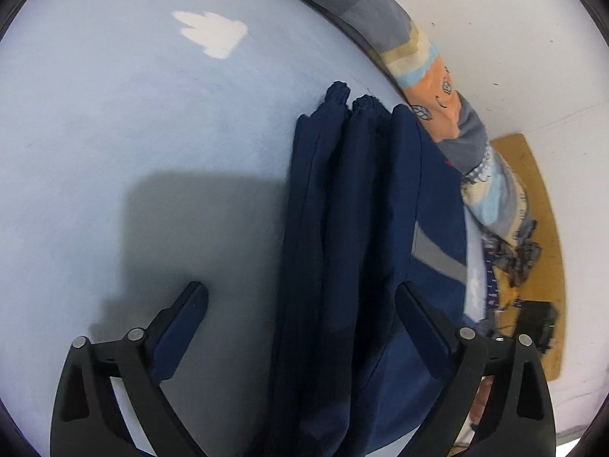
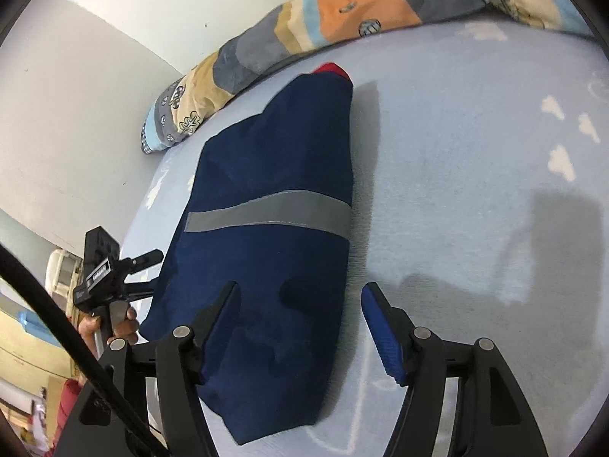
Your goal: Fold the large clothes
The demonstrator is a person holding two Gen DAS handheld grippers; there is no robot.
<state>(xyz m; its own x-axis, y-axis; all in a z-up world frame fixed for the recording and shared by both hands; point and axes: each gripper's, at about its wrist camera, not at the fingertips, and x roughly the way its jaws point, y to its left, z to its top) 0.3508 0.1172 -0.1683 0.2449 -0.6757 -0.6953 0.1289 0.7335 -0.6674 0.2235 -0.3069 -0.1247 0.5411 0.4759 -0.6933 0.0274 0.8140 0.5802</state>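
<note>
A navy garment [image 2: 274, 228] with a grey reflective stripe lies folded into a long narrow bundle on the light blue bed sheet [image 2: 456, 152]. In the left wrist view the garment [image 1: 342, 247] shows its folded sleeves with gathered cuffs pointing away. My left gripper [image 1: 302, 293] is open and empty, its fingers astride the bundle's near end, just above it. My right gripper [image 2: 300, 293] is open and empty over the garment's near right edge. The left gripper also shows in the right wrist view [image 2: 110, 270], held in a hand at the bed's left edge.
A patchwork quilt [image 2: 323, 19] lies bunched along the white wall at the bed's far side; it also shows in the left wrist view [image 1: 449, 114]. A wooden board [image 1: 540, 228] with dark gear lies beyond the bed. Bare sheet [image 1: 133, 133] spreads beside the garment.
</note>
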